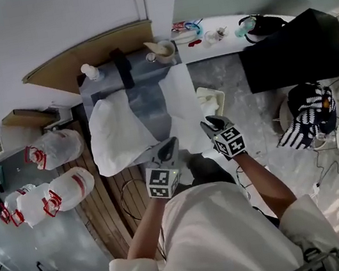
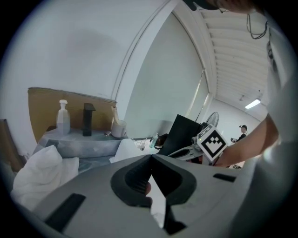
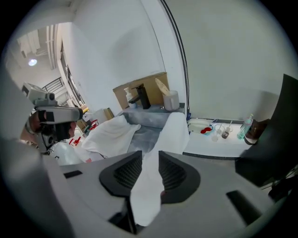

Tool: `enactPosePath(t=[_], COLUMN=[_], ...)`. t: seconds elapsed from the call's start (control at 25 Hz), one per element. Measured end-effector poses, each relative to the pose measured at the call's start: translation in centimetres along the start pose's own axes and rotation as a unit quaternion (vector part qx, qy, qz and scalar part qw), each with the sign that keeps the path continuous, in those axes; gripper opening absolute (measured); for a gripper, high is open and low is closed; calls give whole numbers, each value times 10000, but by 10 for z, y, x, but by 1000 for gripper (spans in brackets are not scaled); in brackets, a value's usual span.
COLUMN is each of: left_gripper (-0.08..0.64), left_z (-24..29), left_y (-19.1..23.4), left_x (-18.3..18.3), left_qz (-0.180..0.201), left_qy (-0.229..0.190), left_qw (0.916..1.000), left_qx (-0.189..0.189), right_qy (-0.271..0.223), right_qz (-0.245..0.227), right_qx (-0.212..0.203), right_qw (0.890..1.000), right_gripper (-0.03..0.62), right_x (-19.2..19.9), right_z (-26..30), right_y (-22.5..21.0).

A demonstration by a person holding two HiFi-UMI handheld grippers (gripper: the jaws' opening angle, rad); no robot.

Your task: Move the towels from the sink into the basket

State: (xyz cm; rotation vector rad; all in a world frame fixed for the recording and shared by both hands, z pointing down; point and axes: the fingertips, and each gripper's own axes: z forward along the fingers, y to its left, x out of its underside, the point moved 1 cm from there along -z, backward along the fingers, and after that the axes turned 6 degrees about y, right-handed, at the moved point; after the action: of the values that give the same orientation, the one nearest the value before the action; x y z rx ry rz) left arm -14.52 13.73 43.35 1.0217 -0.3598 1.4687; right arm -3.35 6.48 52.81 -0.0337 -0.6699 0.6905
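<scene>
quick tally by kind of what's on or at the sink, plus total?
white towels: 2
soap bottle: 1
black faucet: 1
white cup: 1
Total: 5

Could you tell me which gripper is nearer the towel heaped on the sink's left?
Left: the left gripper is just right of that towel; the right gripper lies farther right.

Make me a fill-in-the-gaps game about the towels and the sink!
1. The left towel and the right towel are both ___.
2. They hang over the edge of the ___.
3. The tap behind them is ___.
4. The right tongs have a ___ between their jaws.
Missing words: white; sink; black; towel.
</scene>
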Motion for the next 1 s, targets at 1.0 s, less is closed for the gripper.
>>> enactPosePath(t=[1.0], left_gripper=[12], left_z=[14], left_y=[15], left_x=[58], left_qz=[-227], left_qy=[404], left_qw=[9987], left_qx=[-204], right_qy=[850], right_qz=[1108], right_qx=[-590], right_qw=[9884], right_gripper=[296], right_x=[54], right_z=[98], right_y=[-29])
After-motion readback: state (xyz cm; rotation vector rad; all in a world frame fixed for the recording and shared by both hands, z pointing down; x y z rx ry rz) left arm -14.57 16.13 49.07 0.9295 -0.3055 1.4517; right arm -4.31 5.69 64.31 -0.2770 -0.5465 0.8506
